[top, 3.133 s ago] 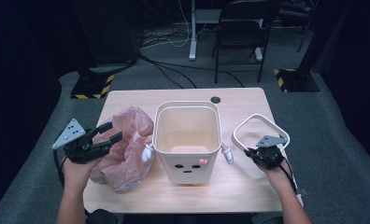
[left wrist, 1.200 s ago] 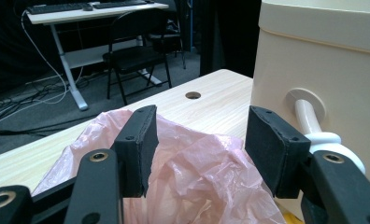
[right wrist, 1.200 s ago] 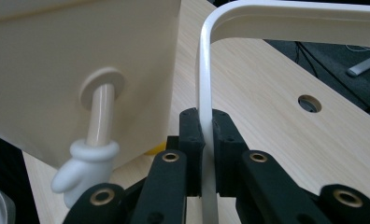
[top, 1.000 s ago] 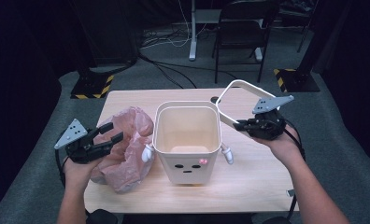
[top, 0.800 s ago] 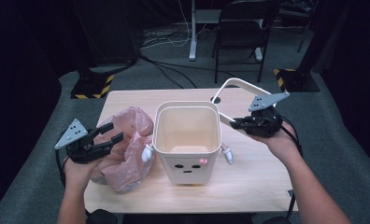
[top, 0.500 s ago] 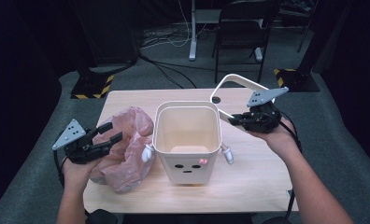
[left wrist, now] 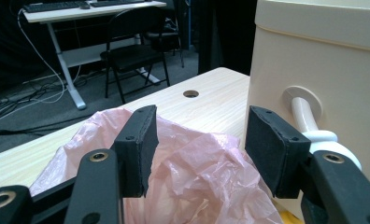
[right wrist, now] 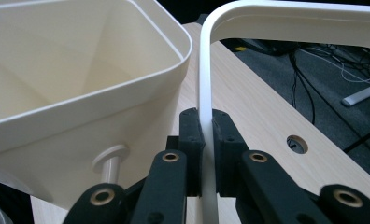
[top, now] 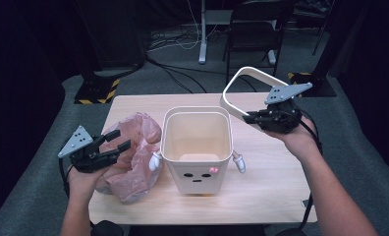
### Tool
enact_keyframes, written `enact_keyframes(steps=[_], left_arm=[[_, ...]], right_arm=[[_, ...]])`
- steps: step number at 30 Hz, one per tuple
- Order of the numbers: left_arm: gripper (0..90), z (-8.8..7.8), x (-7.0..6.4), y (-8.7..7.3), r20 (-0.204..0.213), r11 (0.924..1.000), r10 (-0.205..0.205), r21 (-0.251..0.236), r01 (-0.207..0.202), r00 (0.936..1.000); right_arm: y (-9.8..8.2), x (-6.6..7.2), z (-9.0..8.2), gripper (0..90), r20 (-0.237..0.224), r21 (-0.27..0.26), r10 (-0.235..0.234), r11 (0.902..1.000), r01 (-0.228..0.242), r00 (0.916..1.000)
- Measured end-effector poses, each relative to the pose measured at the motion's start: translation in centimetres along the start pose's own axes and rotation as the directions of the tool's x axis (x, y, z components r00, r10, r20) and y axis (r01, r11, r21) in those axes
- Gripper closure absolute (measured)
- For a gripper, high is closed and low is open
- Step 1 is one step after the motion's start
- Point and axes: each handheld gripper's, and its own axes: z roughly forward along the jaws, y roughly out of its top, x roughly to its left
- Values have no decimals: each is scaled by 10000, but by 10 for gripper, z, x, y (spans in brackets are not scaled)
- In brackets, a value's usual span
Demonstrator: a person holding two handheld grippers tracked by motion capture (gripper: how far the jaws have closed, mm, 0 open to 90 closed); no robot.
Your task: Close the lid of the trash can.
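A cream bin (top: 196, 147) with a small face and stubby side arms stands in the middle of the table. My right gripper (top: 246, 118) is shut on a white frame ring (top: 246, 86), held in the air to the right of and above the bin's rim; in the right gripper view the ring (right wrist: 206, 93) is pinched between the pads next to the bin (right wrist: 75, 93). My left gripper (top: 115, 140) stands open over a crumpled pink plastic bag (top: 133, 157) left of the bin. In the left gripper view the pads (left wrist: 136, 149) straddle the bag (left wrist: 197, 177) without touching it.
The wooden table (top: 276, 187) has a round cable hole (right wrist: 297, 143) near its far edge. A black chair (top: 254, 29) and a desk leg stand on the grey floor beyond. Cables trail across the floor behind the table.
My right gripper has lifted the white ring off the table at the right and carried it up and back, beside the bin's rim. The left gripper has stayed over the bag.
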Motion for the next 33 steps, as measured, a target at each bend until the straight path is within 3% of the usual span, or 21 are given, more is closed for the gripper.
enact_keyframes(steps=[11,20,33], left_arm=[[435,0,1,-1,-10,10000,-73,-11,73,10000],[435,1,1,-1,-20,10000,-60,16,60,10000],[436,-2,3,-1,-81,9999,-107,-28,107,9999]], right_arm=[[17,5,-14,842,-129,-178,-239,9996,237,9996],[26,15,-19,842,-536,-297,-506,9984,490,9973],[42,48,-10,842,-1480,-364,-1403,9900,1364,9790]])
